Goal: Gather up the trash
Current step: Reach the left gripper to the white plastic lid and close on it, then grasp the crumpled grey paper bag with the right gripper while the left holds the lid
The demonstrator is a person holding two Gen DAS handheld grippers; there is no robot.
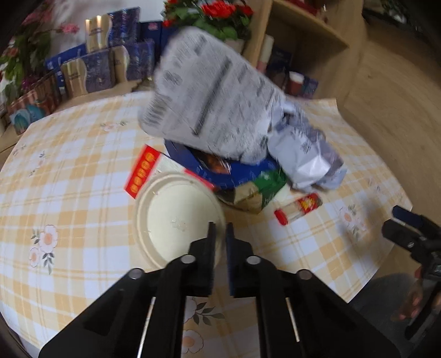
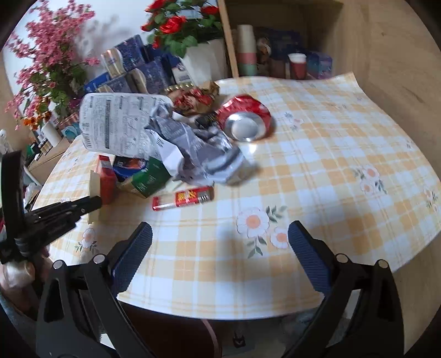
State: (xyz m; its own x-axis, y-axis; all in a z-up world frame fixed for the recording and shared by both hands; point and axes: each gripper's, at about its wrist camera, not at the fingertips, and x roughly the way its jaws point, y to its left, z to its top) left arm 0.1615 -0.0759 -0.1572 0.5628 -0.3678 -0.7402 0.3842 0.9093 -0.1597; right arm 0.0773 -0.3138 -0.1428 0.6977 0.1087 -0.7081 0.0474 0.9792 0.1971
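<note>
My left gripper (image 1: 220, 234) is shut on the rim of a cream paper plate (image 1: 176, 217), held tilted above the checked tablecloth (image 1: 69, 176). Behind the plate lies a trash pile: a white printed plastic bag (image 1: 209, 96), crumpled grey-white wrapping (image 1: 306, 154), a blue box (image 1: 220, 170), a green carton (image 1: 261, 190) and a red-capped tube (image 1: 297, 208). My right gripper (image 2: 220, 247) is open and empty over the table's near edge. Ahead of it lie the tube (image 2: 184, 198), the wrapping (image 2: 198, 148), the white bag (image 2: 115, 124) and a crushed red can (image 2: 245, 118).
Blue gift boxes (image 2: 137, 66) and red and pink flowers (image 2: 179, 24) stand at the back. A wooden shelf (image 2: 275, 55) with cups is at the back right. The left gripper shows at the left of the right wrist view (image 2: 55, 214).
</note>
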